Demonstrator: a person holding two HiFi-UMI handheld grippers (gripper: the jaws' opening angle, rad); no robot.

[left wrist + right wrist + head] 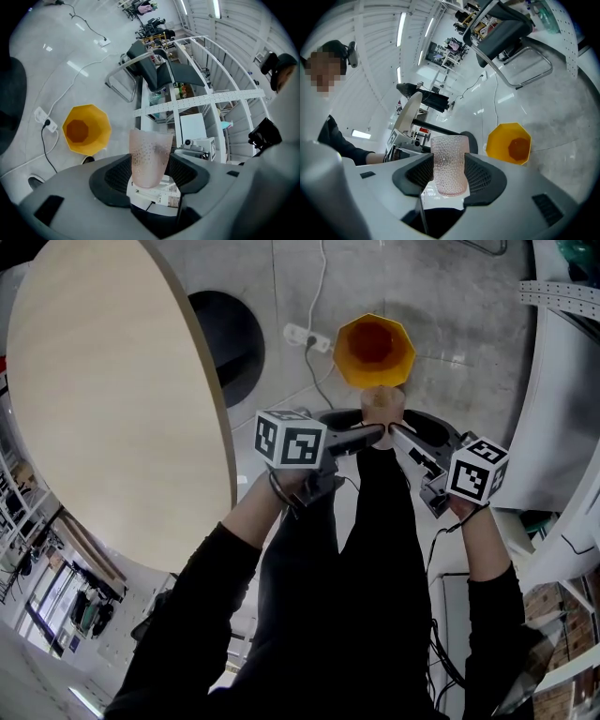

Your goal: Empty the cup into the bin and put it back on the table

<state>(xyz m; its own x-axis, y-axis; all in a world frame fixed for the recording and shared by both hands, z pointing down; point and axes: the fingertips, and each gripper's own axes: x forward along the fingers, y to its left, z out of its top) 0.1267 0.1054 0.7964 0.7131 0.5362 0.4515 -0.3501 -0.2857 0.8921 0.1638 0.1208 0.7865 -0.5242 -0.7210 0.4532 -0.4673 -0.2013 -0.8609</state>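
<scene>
The left gripper [149, 174] and the right gripper [449, 176] both clamp the cup [382, 406] between their jaws, probably to steady it. The bin [347, 367] sits just ahead and below, well placed for tipping the cup out.

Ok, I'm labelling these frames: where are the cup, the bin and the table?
cup [450, 164], right gripper view, dimpled side.
bin [399, 362], head view, yellow inner wall.
table [112, 399], head view, bare wooden top.

Pink, dimpled, translucent cup [149, 159] held in the air over the floor, near the open, upright yellow octagonal bin [398, 364].
</scene>
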